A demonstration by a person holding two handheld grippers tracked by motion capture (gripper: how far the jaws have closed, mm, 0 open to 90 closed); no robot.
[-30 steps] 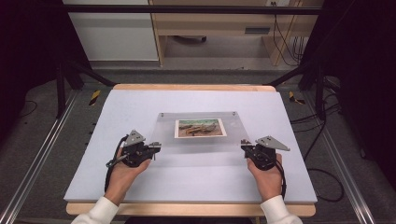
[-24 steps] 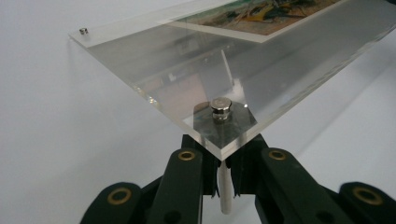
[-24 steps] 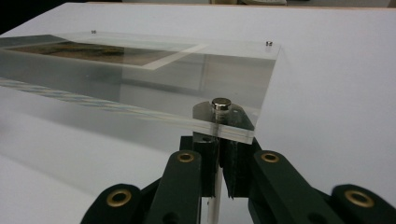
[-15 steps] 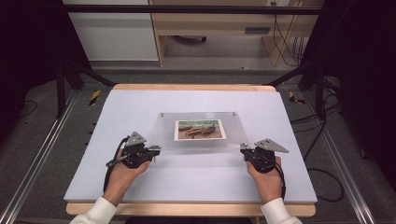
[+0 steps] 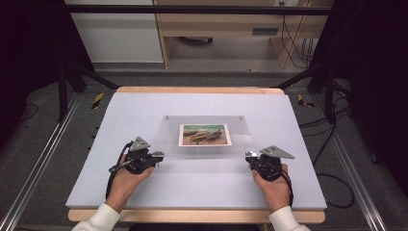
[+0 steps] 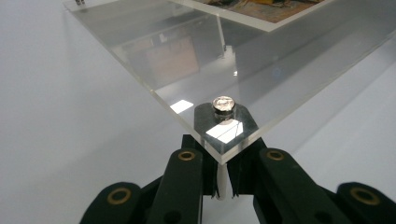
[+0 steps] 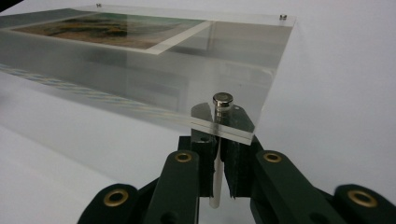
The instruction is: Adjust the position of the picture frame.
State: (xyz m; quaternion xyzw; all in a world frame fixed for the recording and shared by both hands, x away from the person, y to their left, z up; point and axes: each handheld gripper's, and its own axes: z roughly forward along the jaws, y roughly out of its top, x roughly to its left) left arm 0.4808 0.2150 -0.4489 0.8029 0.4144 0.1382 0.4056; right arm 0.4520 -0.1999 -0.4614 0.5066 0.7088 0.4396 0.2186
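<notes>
We hold a clear acrylic frame [image 5: 208,137] by its two near corners, one gripper at each. The frame lies in the middle of the white surface [image 5: 144,108], with a landscape photo [image 5: 204,134] sandwiched at its centre.

The left gripper [image 5: 156,156] sits at the frame's near left corner. In the left gripper view, its jaws are clenched on the pale standoff post [image 6: 223,179] that runs down beneath the corner, just under the acrylic edge. The round metal cap [image 6: 223,103] of that post sits on top of the sheet, directly above the jaws.

The right gripper [image 5: 250,157] sits at the near right corner. In the right gripper view, its jaws are likewise clenched on a standoff post [image 7: 215,179], with the post's metal cap [image 7: 222,99] showing above the sheet. Two further small metal caps mark the far corners of the frame in this view.

Both hands rest low on the surface, near its front edge, well apart from each other, with the frame spanning between them. A cable trails back from each gripper along the wrist. In both gripper views the sheet rides clear of the surface at the gripped corners; we cannot tell whether the far posts touch down.
</notes>
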